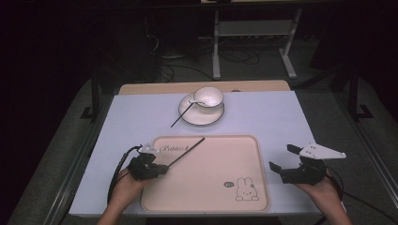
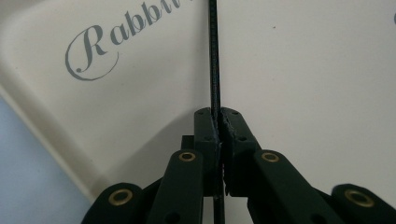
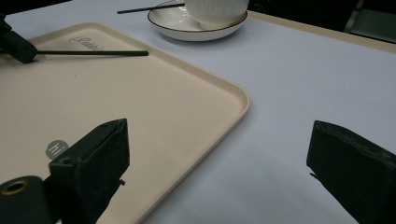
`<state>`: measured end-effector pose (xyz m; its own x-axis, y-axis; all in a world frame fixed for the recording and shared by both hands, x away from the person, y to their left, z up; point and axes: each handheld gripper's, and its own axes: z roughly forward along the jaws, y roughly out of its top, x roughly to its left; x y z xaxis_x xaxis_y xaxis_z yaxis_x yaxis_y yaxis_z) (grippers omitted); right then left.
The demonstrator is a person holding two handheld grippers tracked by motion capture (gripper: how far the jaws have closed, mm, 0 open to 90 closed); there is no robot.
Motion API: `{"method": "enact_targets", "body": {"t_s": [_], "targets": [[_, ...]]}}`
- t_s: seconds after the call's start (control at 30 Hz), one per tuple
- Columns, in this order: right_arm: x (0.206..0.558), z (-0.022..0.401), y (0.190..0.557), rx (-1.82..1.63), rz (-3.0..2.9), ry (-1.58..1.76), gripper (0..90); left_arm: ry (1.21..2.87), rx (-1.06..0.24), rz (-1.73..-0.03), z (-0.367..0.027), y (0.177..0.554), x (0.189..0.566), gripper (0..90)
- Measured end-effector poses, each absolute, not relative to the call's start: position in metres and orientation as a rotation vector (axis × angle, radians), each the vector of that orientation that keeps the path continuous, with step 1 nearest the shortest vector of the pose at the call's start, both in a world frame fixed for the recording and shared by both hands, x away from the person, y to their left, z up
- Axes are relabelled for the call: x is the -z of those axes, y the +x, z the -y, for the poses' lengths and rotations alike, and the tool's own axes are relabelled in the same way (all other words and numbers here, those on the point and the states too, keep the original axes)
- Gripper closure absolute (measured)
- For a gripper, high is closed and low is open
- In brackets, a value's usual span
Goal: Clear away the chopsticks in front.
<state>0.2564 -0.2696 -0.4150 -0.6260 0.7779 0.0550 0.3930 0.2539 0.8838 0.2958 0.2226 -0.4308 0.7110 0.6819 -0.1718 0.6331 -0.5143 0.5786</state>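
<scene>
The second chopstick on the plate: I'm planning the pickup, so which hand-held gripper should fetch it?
Probably the right hand-held gripper: its jaws are open and empty. The left hand-held gripper is shut on the first chopstick over the tray.

Each hand carries a matte black gripper of angular, blocky build. The left gripper (image 1: 162, 168) has a small grey three-cornered plate on top at its 12 o'clock side, and a black cable looping off toward 8 o'clock. The right gripper (image 1: 283, 158) wears a larger pale grey three-cornered plate pointing toward 3 o'clock. Seen close in the left gripper view, the jaws' linkage arms carry brass-coloured round bushings and small dark screws. Both forearms are bare, with no sleeves.
</scene>
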Motion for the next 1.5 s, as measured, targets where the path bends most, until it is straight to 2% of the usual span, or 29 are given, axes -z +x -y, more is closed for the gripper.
{"method": "enact_targets", "body": {"t_s": [0.27, 0.4, 0.57, 0.67, 0.77, 0.9, 1.33, 1.4, 1.5], "targets": [[0.415, 0.270, 0.256, -1.328, -2.139, 1.063, 5.2, 2.286, -0.111, -0.987, -0.224, 0.297, 0.428, 73.0], [0.416, 0.269, 0.257, -1.322, -2.142, 1.071, 5.2, 2.288, -0.155, -0.944, -0.221, 0.308, 0.416, 57.5], [0.416, 0.270, 0.258, -1.317, -2.137, 1.079, 5.2, 2.260, -0.129, -0.940, -0.218, 0.330, 0.407, 34.9], [0.416, 0.271, 0.257, -1.317, -2.131, 1.082, 5.2, 2.271, -0.148, -0.947, -0.213, 0.346, 0.404, 24.0], [0.416, 0.272, 0.258, -1.316, -2.130, 1.088, 5.2, 2.253, -0.152, -0.945, -0.209, 0.364, 0.399, 17.1], [0.416, 0.272, 0.258, -1.318, -2.130, 1.086, 5.2, 2.248, -0.157, -0.936, -0.205, 0.382, 0.393, 13.8], [0.416, 0.273, 0.258, -1.326, -2.134, 1.084, 5.2, 2.301, -0.219, -0.908, -0.173, 0.449, 0.381, 14.2], [0.416, 0.273, 0.257, -1.330, -2.134, 1.084, 5.2, 2.303, -0.227, -0.912, -0.168, 0.460, 0.382, 18.3], [0.416, 0.274, 0.258, -1.336, -2.132, 1.082, 5.2, 2.278, -0.234, -0.926, -0.162, 0.474, 0.382, 30.7]]}}
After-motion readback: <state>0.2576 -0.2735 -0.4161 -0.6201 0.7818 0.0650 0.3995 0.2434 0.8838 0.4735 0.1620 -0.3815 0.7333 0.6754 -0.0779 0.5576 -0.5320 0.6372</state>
